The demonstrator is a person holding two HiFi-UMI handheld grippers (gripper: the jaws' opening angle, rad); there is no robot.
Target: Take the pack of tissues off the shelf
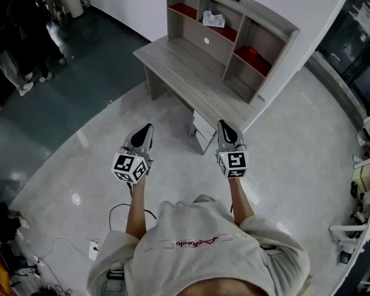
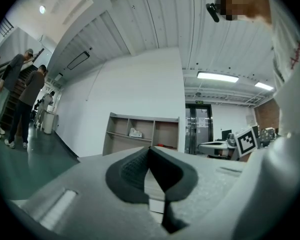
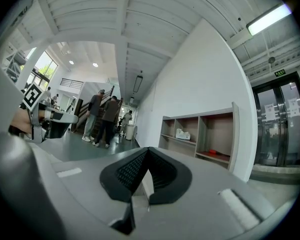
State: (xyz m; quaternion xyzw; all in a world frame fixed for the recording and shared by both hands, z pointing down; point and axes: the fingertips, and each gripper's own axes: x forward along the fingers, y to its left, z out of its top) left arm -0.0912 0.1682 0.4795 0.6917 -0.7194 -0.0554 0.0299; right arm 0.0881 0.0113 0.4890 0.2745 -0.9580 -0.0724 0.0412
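Currently pack of tissues (image 1: 214, 20), small whitish crinkly block, is sitting in shelf (image 1: 276, 63) upper middle cubby; left gripper (image 1: 148, 128) and right gripper (image 1: 223, 124) are hanging clenched, empty.

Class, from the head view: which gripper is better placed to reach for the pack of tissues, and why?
Right, narrowly. The right gripper lines up almost straight with the pack of tissues in the shelf; the left gripper sits further aside. Both are shut, empty and far off.
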